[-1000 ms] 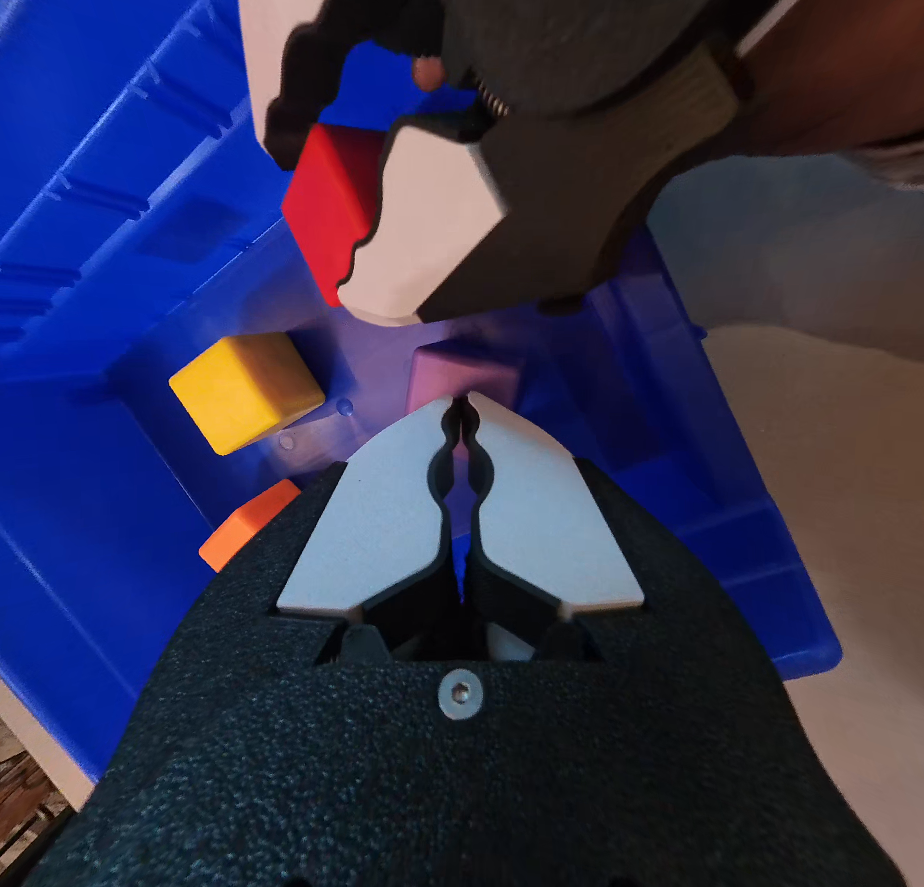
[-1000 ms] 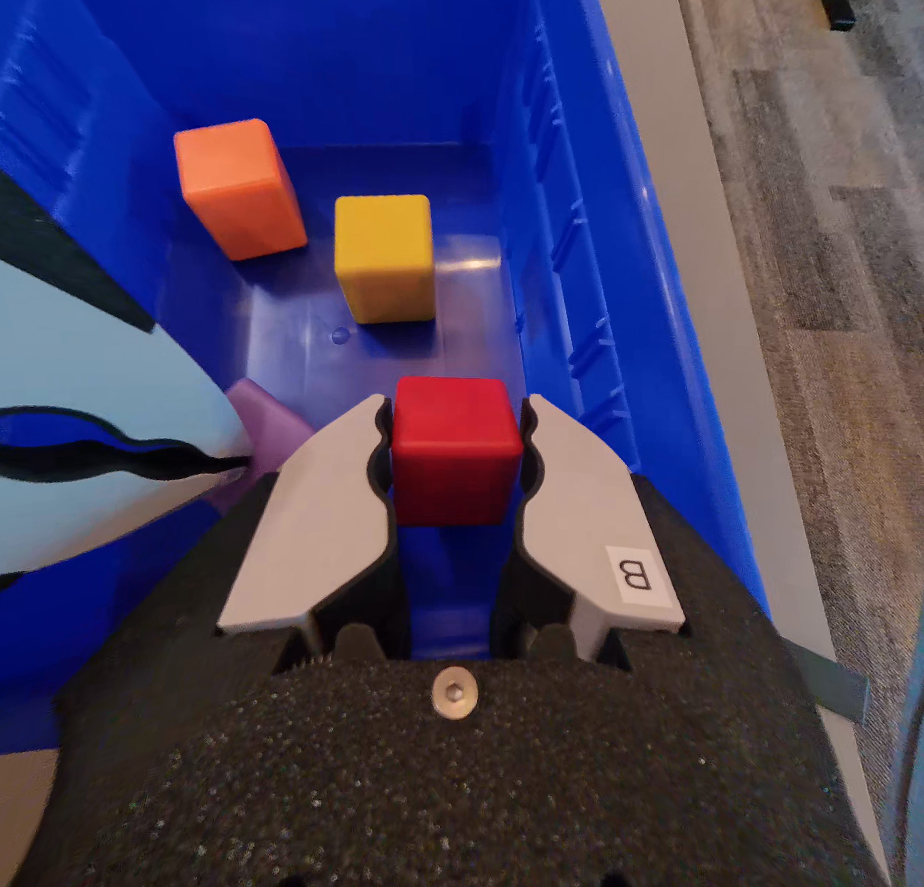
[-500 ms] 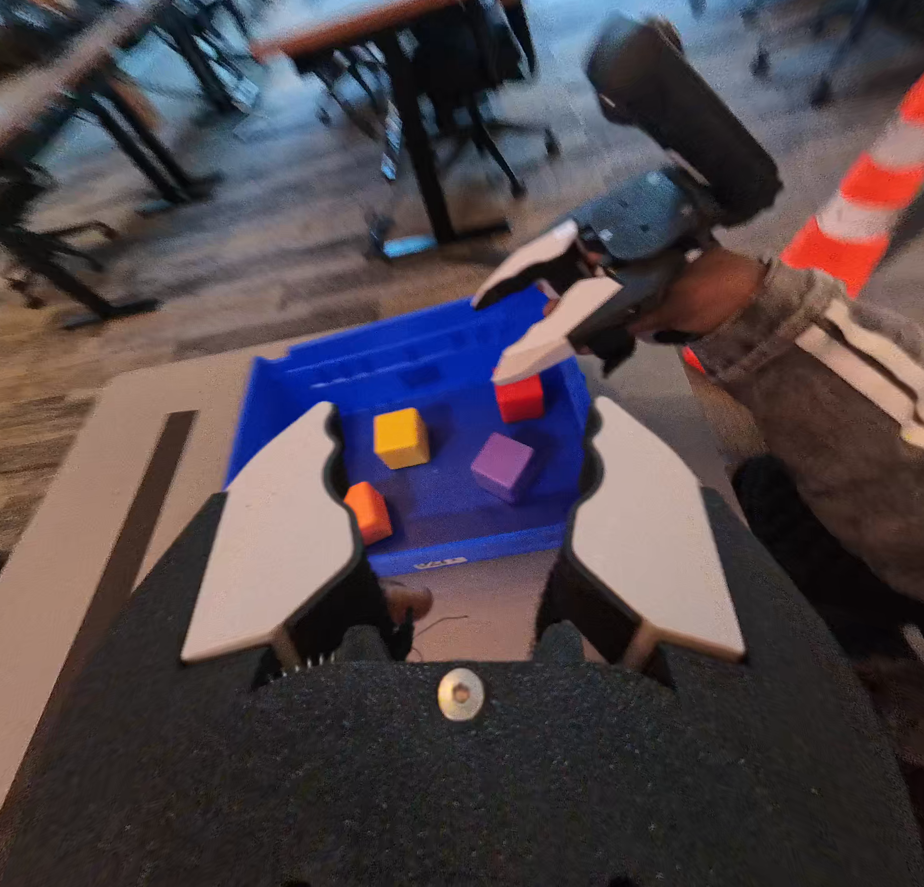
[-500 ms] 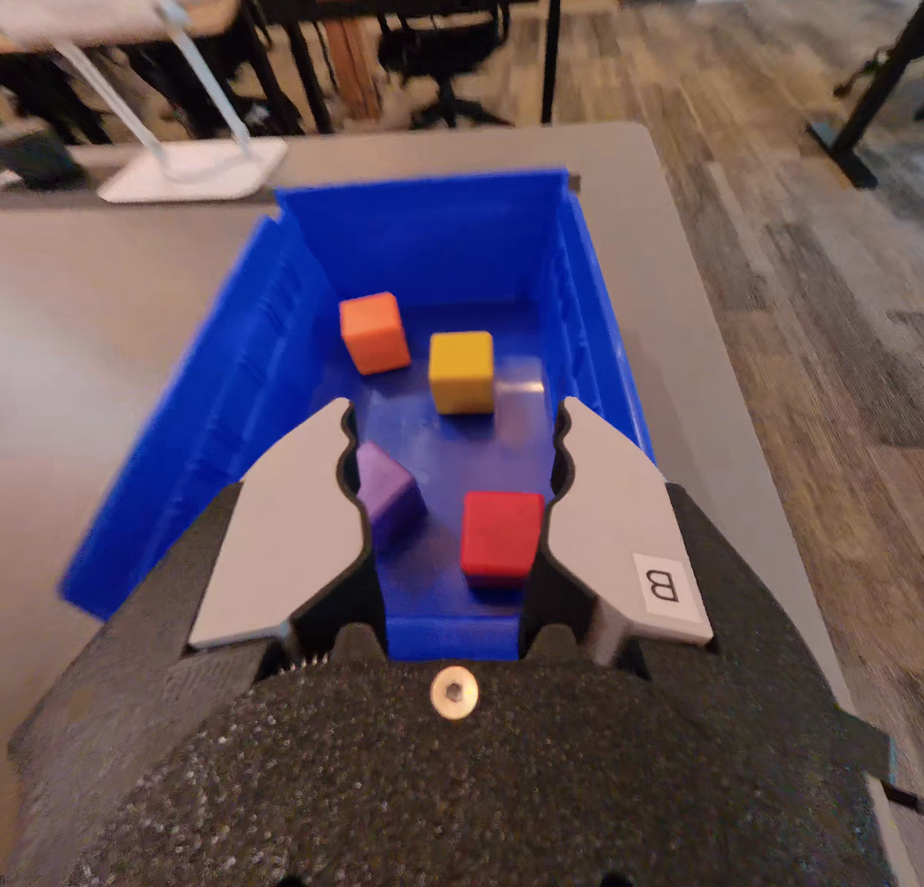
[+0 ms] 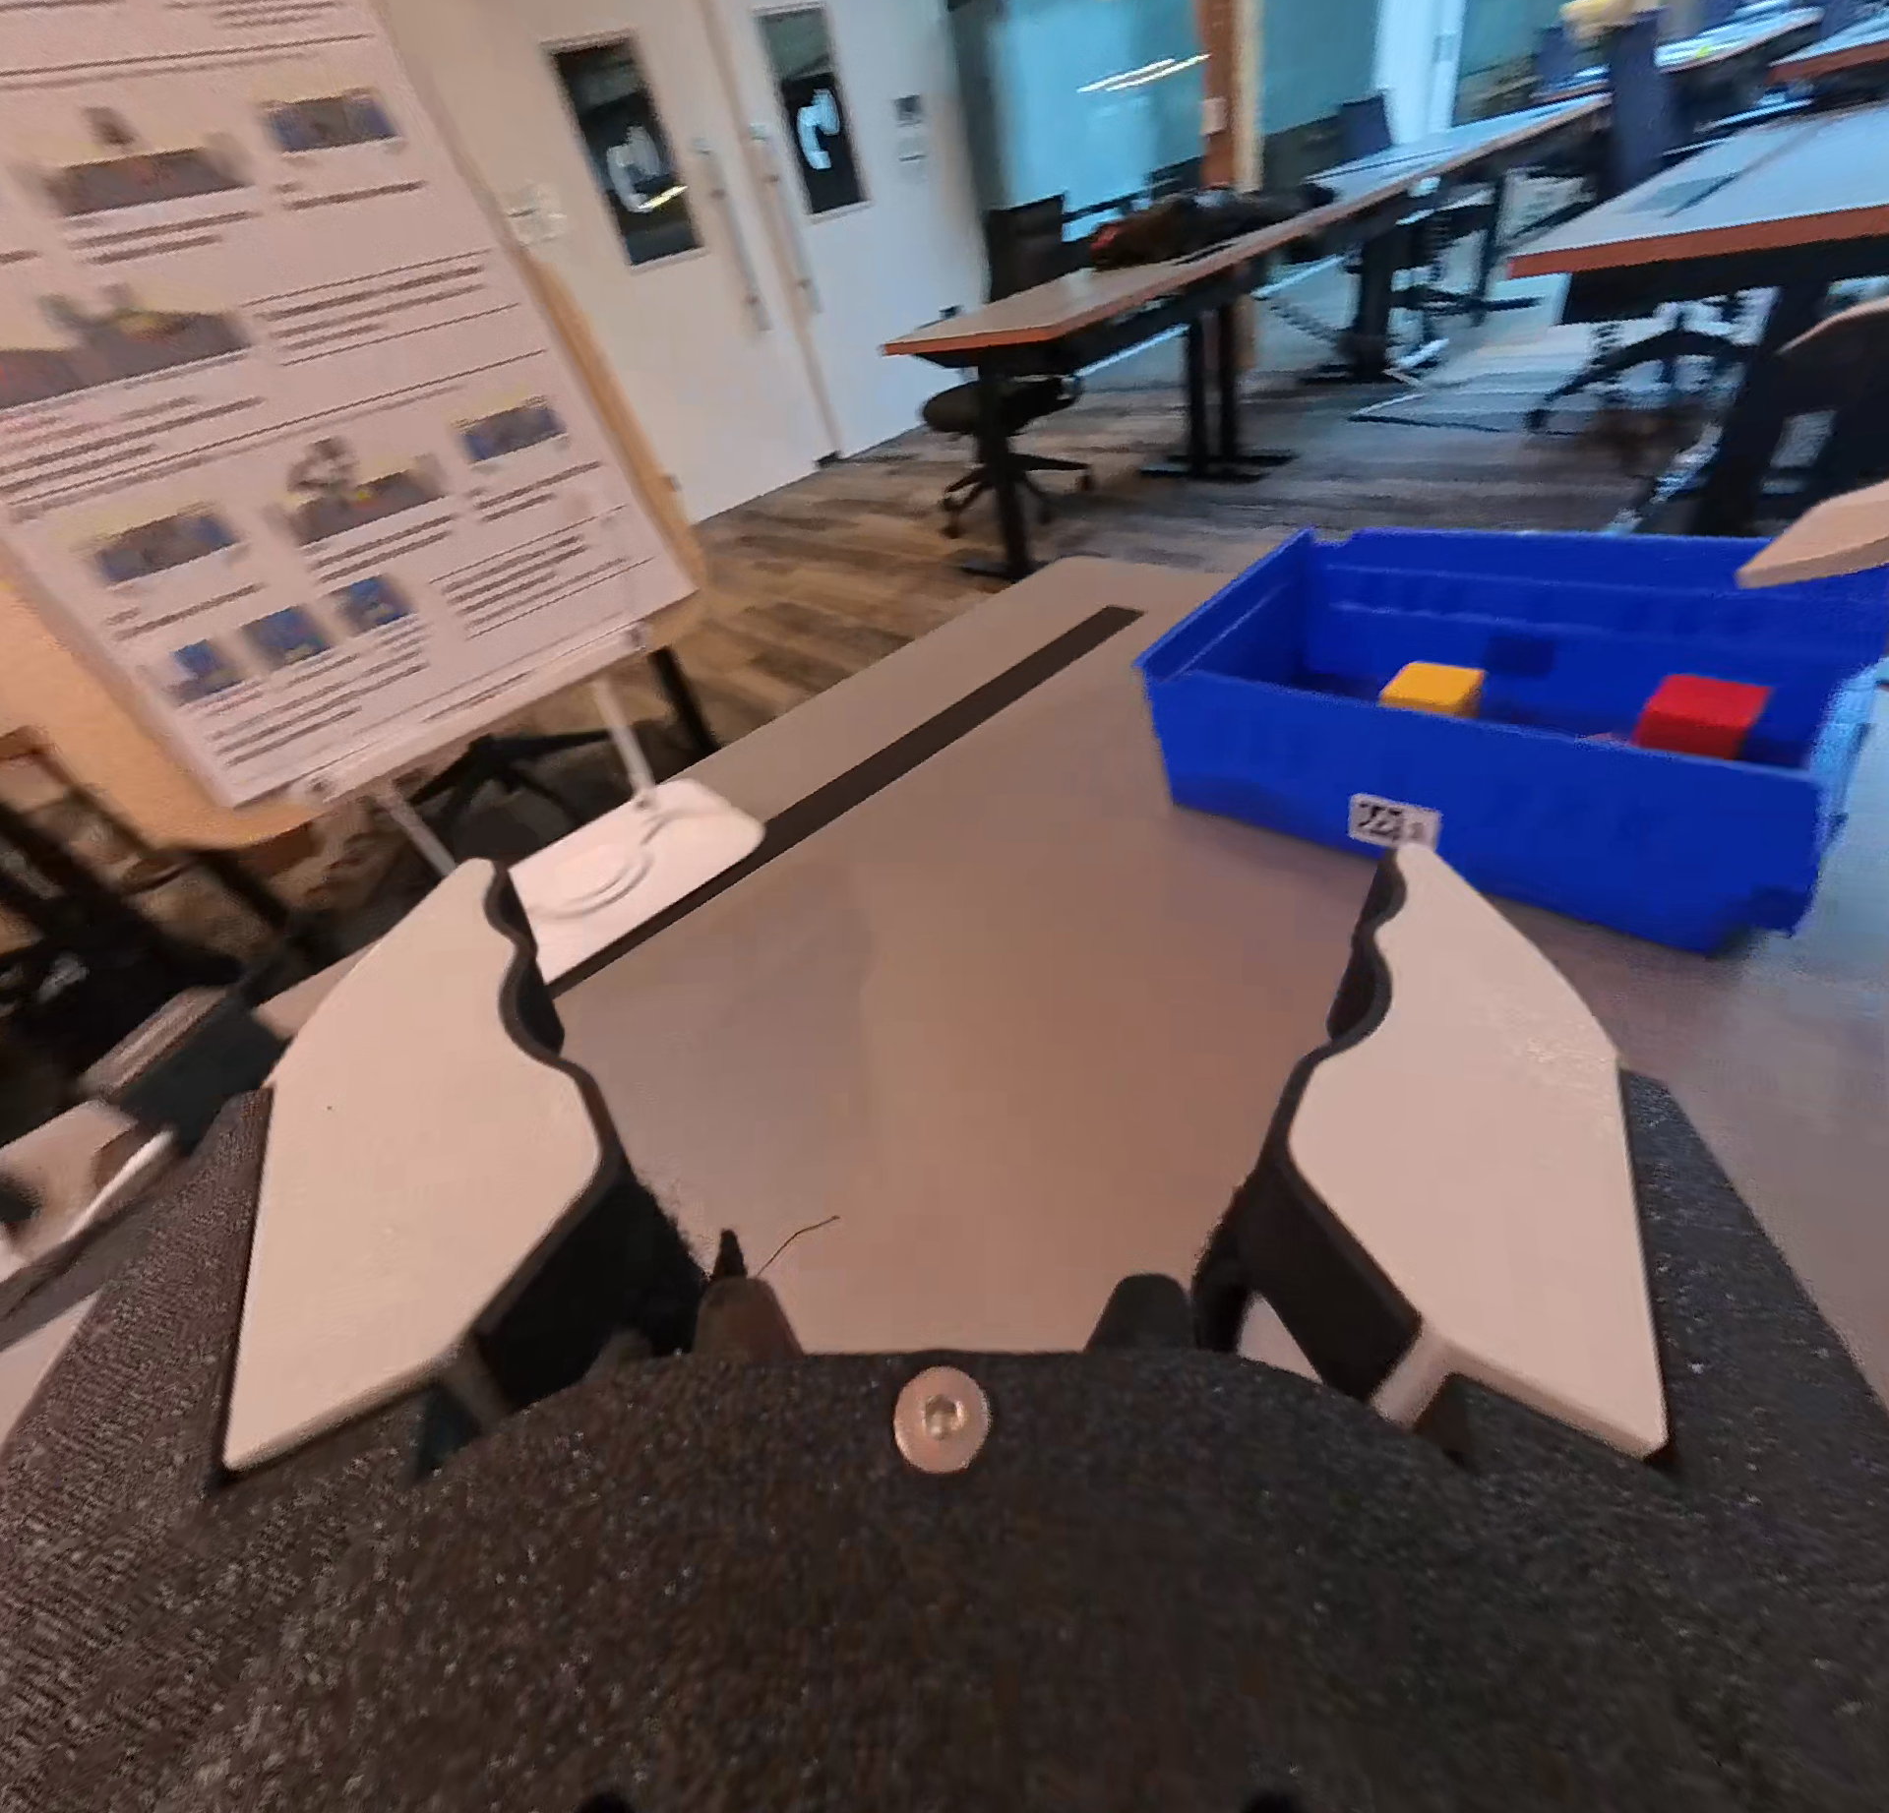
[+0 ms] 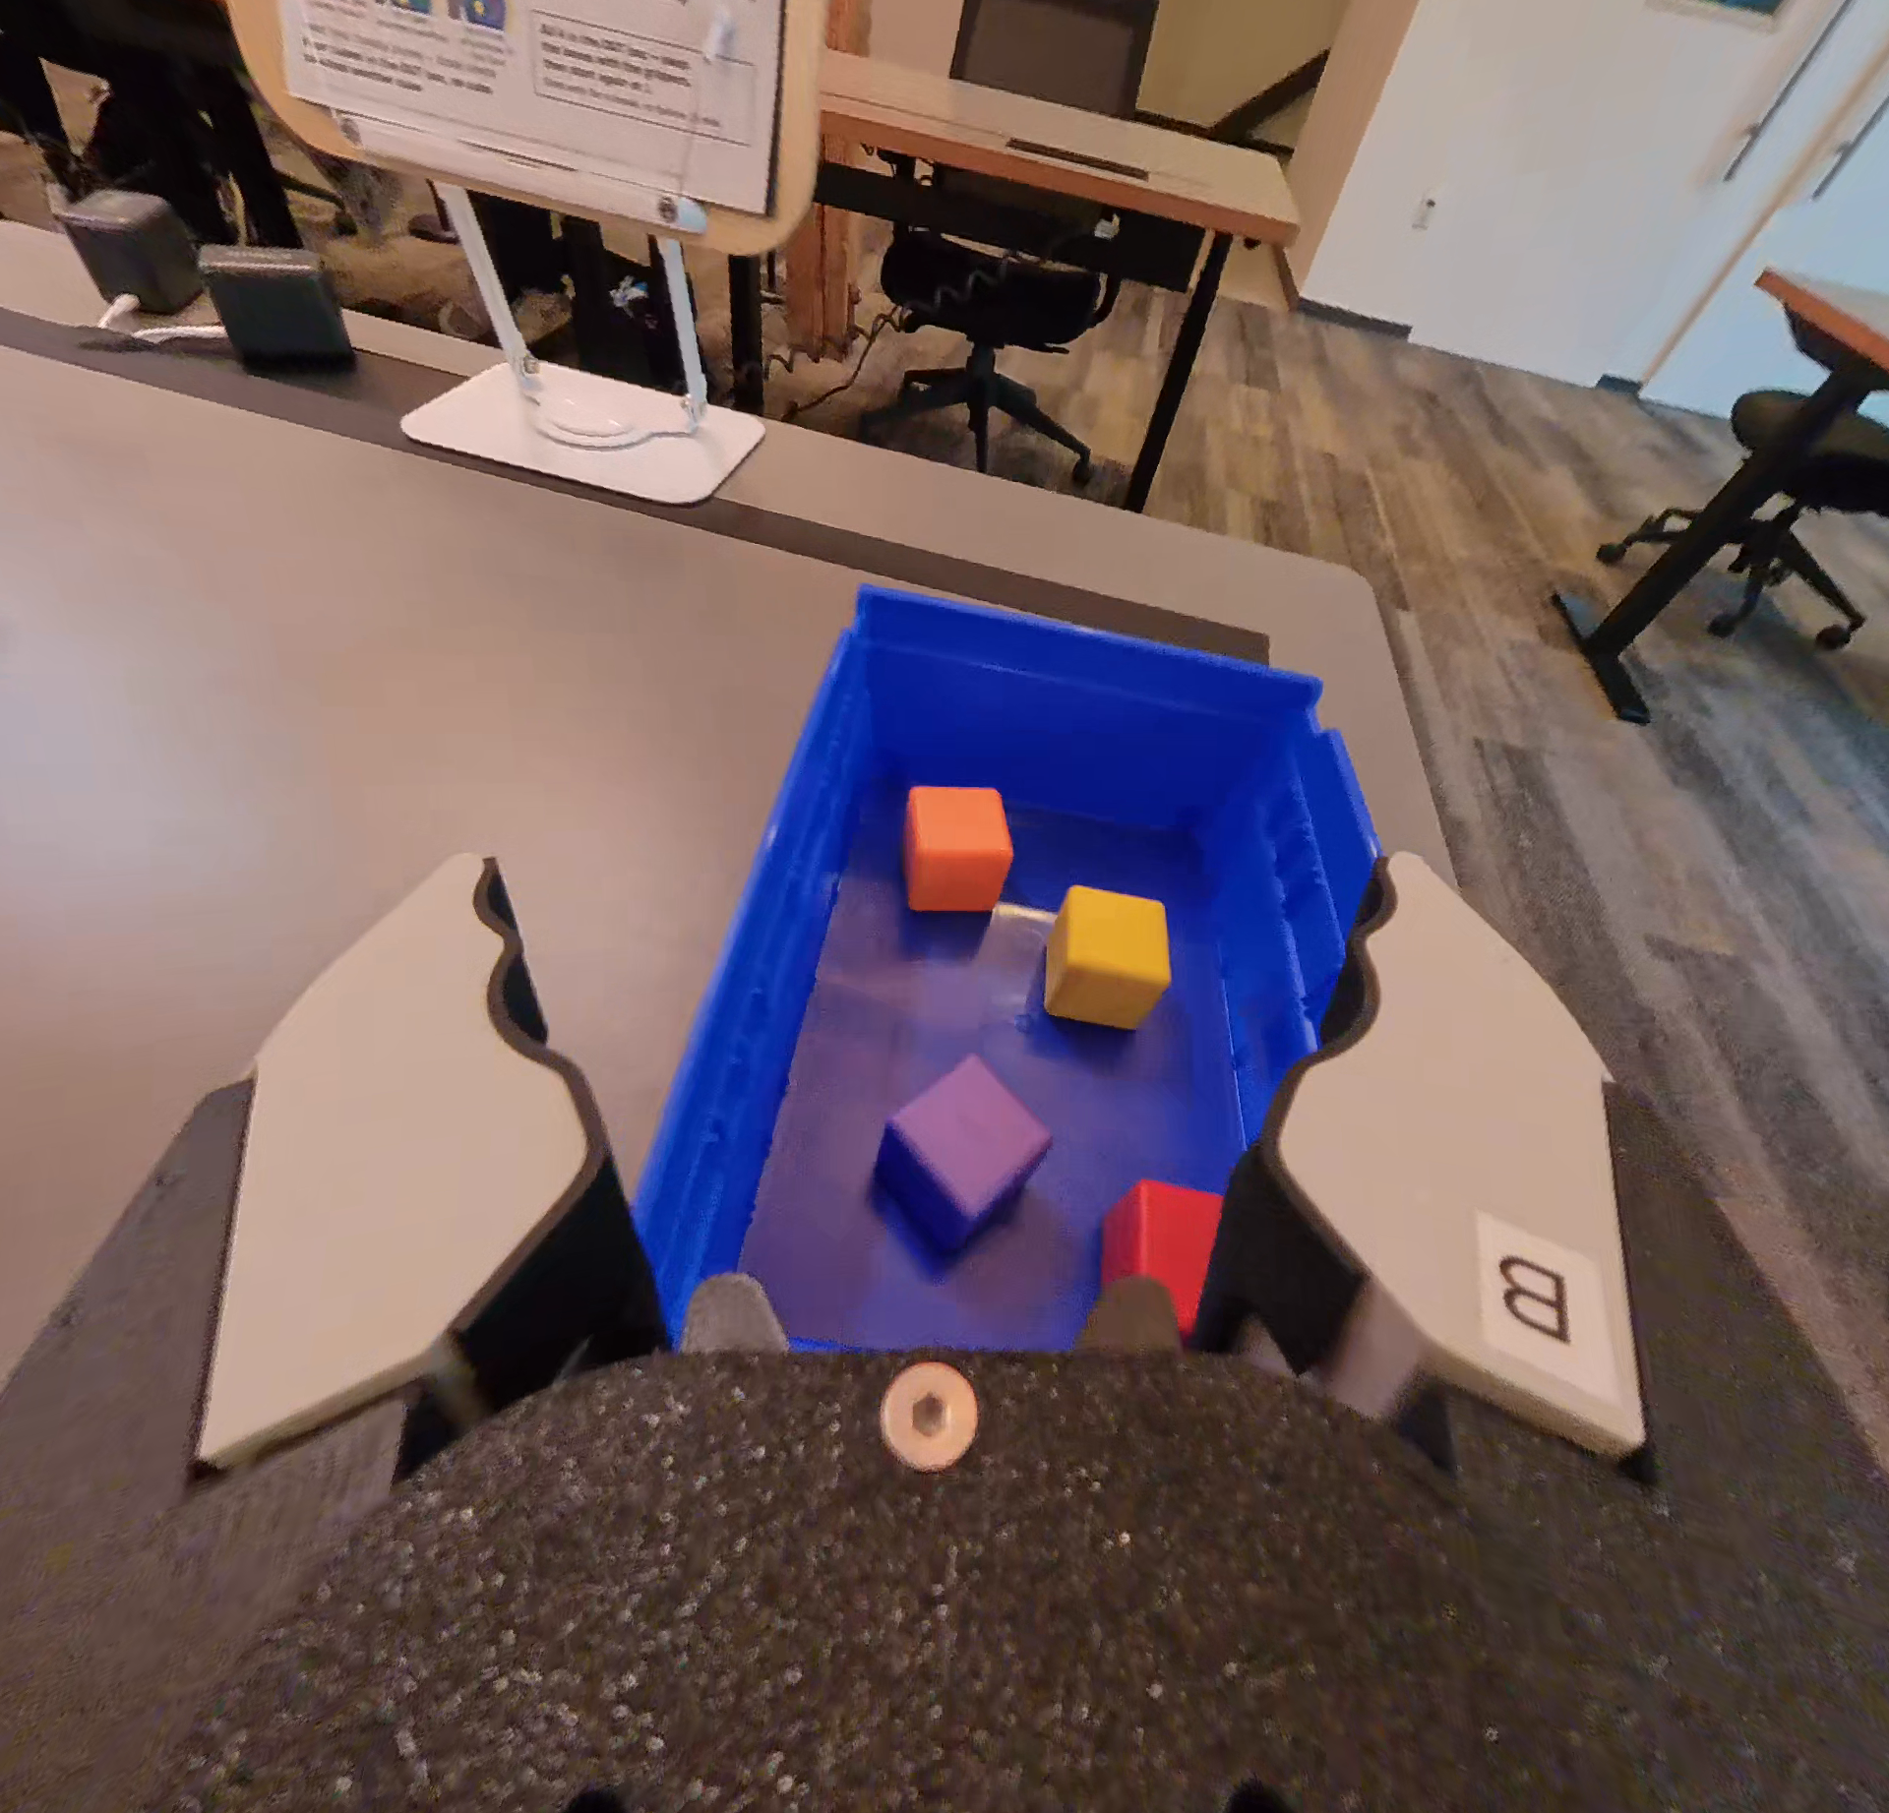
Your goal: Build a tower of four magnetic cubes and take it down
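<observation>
A blue bin (image 6: 777,957) on the grey table holds the orange cube (image 6: 956,847), yellow cube (image 6: 1107,957), purple cube (image 6: 963,1147) and red cube (image 6: 1165,1243), all lying apart. My right gripper (image 6: 935,870) is wide open and empty, raised above the bin's near end. My left gripper (image 5: 946,865) is wide open and empty over bare table, left of the bin (image 5: 1513,824). There the yellow cube (image 5: 1431,689) and red cube (image 5: 1702,716) show over the bin wall. A fingertip of the right gripper (image 5: 1814,543) shows at the right edge.
A white stand base (image 6: 583,435) carries a poster board (image 6: 532,57) at the table's far edge; it also shows in the left wrist view (image 5: 634,870). Two dark boxes (image 6: 276,308) sit at the far left. The table edge and floor lie right of the bin.
My right gripper let go of the red cube, which now lies in the bin. Both grippers opened wide and pulled back and up out of the bin; the left swung left.
</observation>
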`<state>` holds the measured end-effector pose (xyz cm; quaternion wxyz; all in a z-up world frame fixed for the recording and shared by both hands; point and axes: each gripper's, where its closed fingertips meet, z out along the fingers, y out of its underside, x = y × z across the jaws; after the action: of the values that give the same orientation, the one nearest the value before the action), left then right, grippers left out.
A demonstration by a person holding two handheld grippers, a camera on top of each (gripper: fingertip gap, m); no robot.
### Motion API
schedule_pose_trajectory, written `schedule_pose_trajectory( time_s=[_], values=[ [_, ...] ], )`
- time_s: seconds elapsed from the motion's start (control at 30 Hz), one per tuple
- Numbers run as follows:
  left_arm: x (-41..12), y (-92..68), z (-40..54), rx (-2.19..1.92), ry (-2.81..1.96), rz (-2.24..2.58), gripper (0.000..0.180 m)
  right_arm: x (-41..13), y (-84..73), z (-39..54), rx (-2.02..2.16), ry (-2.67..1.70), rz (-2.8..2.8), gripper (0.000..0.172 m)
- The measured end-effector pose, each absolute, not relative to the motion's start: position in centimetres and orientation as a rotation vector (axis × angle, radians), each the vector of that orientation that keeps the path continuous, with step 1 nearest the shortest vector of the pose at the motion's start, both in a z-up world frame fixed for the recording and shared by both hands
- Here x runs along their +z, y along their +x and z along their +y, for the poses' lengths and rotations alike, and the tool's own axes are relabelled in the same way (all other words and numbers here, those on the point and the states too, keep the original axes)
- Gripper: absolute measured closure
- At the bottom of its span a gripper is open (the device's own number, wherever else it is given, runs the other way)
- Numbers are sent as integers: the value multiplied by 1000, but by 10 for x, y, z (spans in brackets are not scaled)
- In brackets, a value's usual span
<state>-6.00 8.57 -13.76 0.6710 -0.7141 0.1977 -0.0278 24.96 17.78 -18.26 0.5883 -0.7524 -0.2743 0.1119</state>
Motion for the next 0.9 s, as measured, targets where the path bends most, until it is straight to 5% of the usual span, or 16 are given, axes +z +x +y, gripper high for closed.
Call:
schedule_pose_trajectory(
  time_s=[0.9],
  values=[
    [-182, -244, -40, 279, -1710, -20, 34, -163, 202, 174, 153, -1659, -719, 24]
  ],
)
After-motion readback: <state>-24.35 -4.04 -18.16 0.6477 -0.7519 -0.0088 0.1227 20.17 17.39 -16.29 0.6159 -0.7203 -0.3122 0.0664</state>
